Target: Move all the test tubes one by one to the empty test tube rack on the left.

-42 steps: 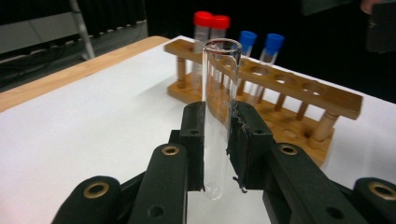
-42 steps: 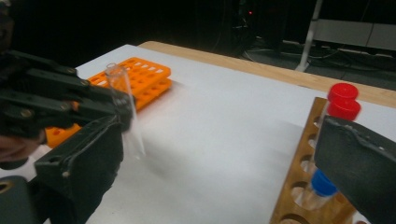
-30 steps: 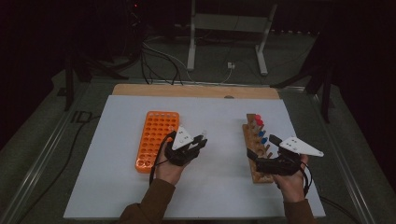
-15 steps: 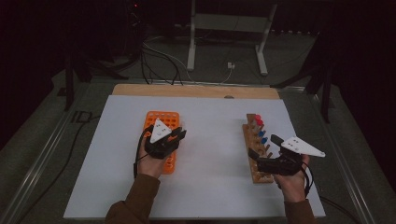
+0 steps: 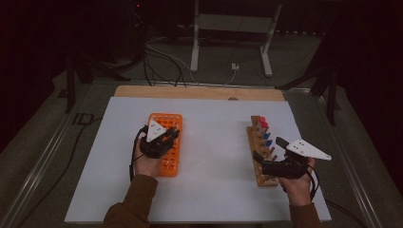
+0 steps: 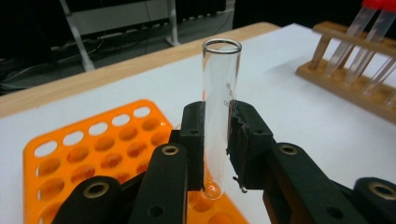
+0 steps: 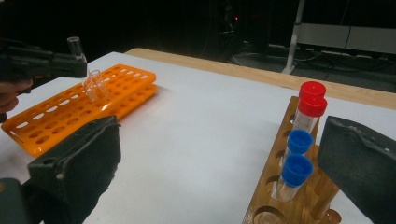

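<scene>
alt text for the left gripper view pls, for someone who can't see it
The left gripper holds a clear, uncapped glass test tube upright between its black jaws, above an orange tube rack. A wooden rack of tubes stands farther off on the white table.

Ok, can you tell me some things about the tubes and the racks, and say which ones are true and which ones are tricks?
1. The left gripper is shut on a clear glass tube. True.
2. That tube has a red cap. False: its top is open, with no cap.
3. The tube is above the orange rack. True.
4. The wooden rack holds only blue-capped tubes. False: it holds two red-capped tubes and two blue-capped tubes.
5. The right gripper is open and holds nothing. True.
6. The orange rack is full of tubes. False: the holes in view are empty.
</scene>
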